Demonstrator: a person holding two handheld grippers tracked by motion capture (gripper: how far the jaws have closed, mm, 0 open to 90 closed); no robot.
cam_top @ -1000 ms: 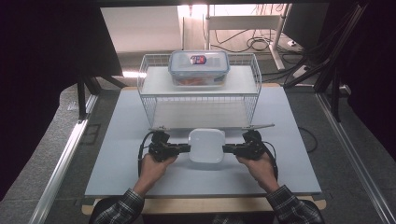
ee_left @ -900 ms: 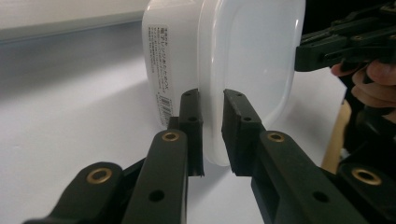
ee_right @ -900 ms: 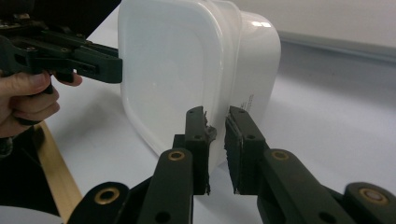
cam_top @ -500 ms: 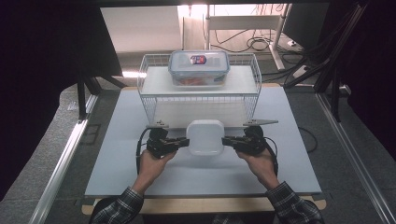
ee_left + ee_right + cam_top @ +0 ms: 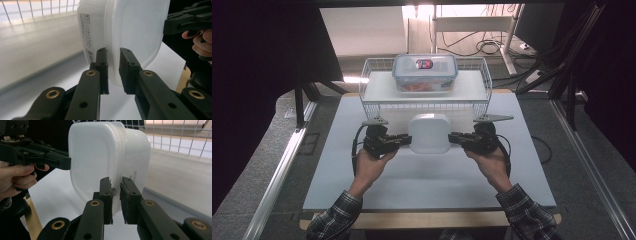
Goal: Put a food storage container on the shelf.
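- The white, translucent, rounded-rectangular plastic container (image 5: 429,132) is held between the two claws, clear of the white counter (image 5: 427,180) and in front of the white wire basket rack (image 5: 427,92).
- The left claw (image 5: 404,140) is closed on the container's left rim; in the left gripper view the thin rim (image 5: 113,62) is seen pinched between the two black jaws.
- The right claw (image 5: 454,137) is closed on the opposite rim; in the right gripper view the rim (image 5: 116,187) is clamped between its jaws in the same way.
- In each gripper view the other claw is seen at the far side of the container, gripped by a hand (image 5: 17,176).
- The container is turned on its side, so that its lidded face is seen towards the person and its deeper body towards the rack.
- On top of the rack a clear rectangular plastic box with a blue-edged lid (image 5: 425,72) is set; red-orange contents are seen through its wall, though what they are cannot be told.
- What the white container holds cannot be made out through its cloudy walls.
- A printed label (image 5: 86,35) with small dark text is carried on the container's side wall.
- Its surface is smooth and milky, with softly rounded corners.
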